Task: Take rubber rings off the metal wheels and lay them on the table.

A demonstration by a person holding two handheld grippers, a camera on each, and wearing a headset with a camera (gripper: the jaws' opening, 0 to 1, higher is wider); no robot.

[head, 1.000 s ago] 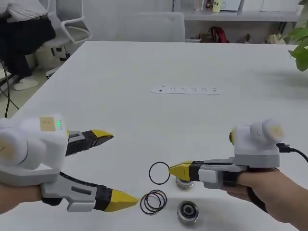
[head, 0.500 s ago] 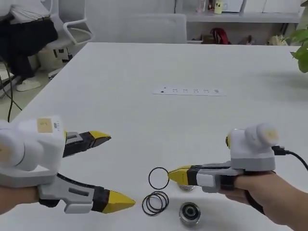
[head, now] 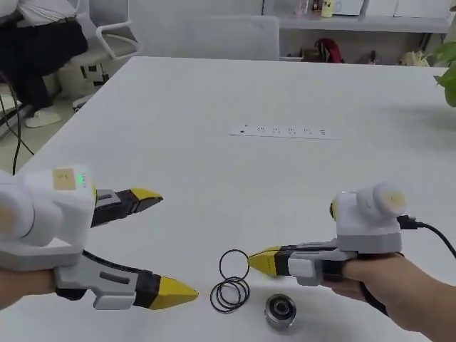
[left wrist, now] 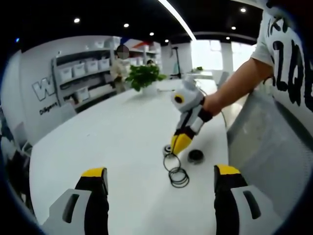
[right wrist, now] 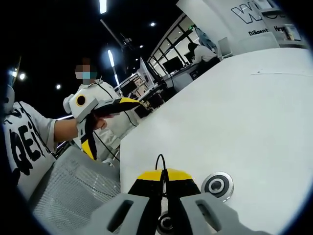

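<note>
Head view: the right gripper (head: 260, 261) had its jaws pinched together on a black rubber ring (head: 234, 264). Over the last second it had brought the ring down nearer the pile of freed rings (head: 229, 294), so I judged this ring about ready to be laid down. A metal wheel (head: 280, 309) sat just beside the pile. The left gripper (head: 162, 243) waited nearby, jaws wide apart, holding nothing. The white table (head: 214, 107) carried a power strip (head: 281, 132) farther off (an office chair (head: 114, 39) stood beyond its far corner).

Left gripper view: a second wheel (left wrist: 167, 149) sat just behind the right gripper's yellow tips. Shelves (left wrist: 83, 78) and a potted plant (left wrist: 144, 76) stood across the room.

Right gripper view: the ring showed edge-on between the closed tips, with a wheel (right wrist: 217, 185) close beside them.
</note>
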